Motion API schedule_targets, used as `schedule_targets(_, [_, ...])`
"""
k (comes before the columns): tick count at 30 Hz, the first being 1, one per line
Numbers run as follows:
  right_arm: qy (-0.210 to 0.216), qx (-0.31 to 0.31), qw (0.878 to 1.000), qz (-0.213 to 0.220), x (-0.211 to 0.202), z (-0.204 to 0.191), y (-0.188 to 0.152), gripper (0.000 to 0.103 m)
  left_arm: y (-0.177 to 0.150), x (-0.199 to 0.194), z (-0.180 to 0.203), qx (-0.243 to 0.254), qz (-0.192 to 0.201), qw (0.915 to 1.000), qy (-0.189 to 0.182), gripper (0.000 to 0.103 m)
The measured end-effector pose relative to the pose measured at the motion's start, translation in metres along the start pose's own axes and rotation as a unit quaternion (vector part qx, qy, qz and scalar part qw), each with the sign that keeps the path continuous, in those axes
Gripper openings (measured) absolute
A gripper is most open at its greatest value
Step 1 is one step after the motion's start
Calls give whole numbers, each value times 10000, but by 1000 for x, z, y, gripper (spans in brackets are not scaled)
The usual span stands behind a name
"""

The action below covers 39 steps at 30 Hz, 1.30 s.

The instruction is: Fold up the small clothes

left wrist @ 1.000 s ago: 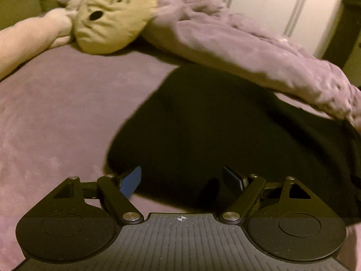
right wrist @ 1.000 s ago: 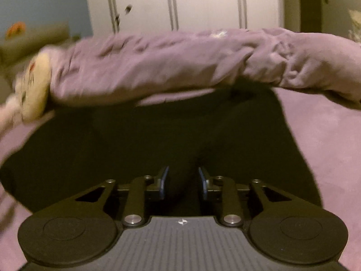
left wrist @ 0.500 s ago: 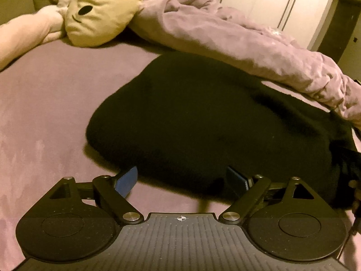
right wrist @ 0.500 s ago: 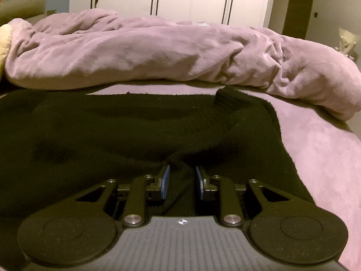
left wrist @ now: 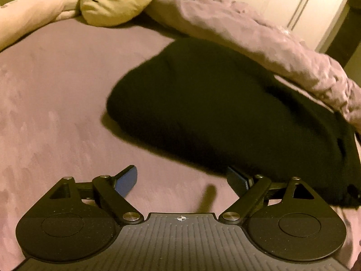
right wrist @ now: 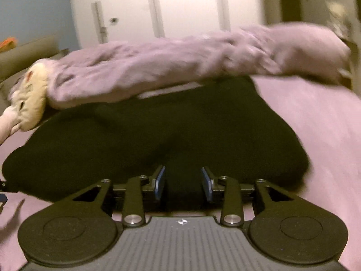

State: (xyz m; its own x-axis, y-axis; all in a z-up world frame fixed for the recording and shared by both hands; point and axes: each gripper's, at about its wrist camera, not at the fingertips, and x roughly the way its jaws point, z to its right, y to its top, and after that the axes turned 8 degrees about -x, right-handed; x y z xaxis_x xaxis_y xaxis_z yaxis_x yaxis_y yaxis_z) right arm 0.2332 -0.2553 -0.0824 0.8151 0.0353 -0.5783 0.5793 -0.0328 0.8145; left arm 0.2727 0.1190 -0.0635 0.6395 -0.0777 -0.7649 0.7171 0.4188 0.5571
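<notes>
A black knit garment (left wrist: 214,103) lies bunched on the purple bed sheet (left wrist: 56,113). My left gripper (left wrist: 181,171) hangs open and wide over the sheet at the garment's near edge. Its right pad (left wrist: 237,178) is at the cloth's border and nothing is between the fingers. In the right wrist view the same garment (right wrist: 158,135) fills the middle. My right gripper (right wrist: 183,171) is at its near edge with jaws opening. Black cloth lies in the gap between the blue pads (right wrist: 160,180), and they no longer pinch it.
A rumpled lilac blanket (left wrist: 248,33) runs along the far side of the garment. A cream plush toy (left wrist: 112,0) lies at the far left, and white wardrobe doors (right wrist: 180,6) stand behind the bed. Bare sheet (right wrist: 327,124) spreads to the right of the garment.
The right jaws, pinched on a ridge of black cloth, have spread apart and the right view has swung. The left gripper has shifted towards the garment's left end, still open.
</notes>
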Motion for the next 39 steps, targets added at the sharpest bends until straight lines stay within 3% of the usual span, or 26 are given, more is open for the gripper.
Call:
schedule_targets(4, [-296,930,9945,-366,-2,48,-13,34,-6,1,8,158,-32,9999,26,92])
schedule_targets(9, [-212,1741,9838,-376,-9,87,-19,35,-9,2,6,-133,-139,9998,-40,93])
schedule_targets(13, [-6,2044,9783,-335,-11,94,-25,41,-6,4,3,-410,-179,9990,-79,92])
schedule_targets(17, [152,2202,9749,-276,-8,96,-22,55,2,5,-3,-728,-166,9972,-95,92])
schedule_targets(23, [320,2524,9667,-259,4,96,-16,59,24,15,-10,-969,62,9952,-103,91])
schedule_targets(25, [450,2692,9617,-261,10,97,-14,60,32,24,-17,-1244,45,9922,-80,88])
schedule_targets(29, [705,3203,9440,-365,33,104,-13,62,51,37,-38,-2089,113,9773,-343,87])
schedule_targets(32, [735,3275,9414,-331,42,103,-9,62,62,46,-47,-2521,46,9662,-535,84])
schedule_targets(34, [742,3290,9408,-345,48,102,-7,61,66,51,-51,-2730,33,9600,-621,76])
schedule_targets(35, [730,3279,9413,-337,49,101,-5,53,68,53,-52,-2756,12,9594,-604,71])
schedule_targets(37, [781,3200,9437,-298,51,99,-4,40,70,56,-49,-2658,12,9621,-608,61])
schedule_targets(39, [670,3042,9498,-274,51,97,-2,33,71,56,-46,-2430,23,9685,-537,52])
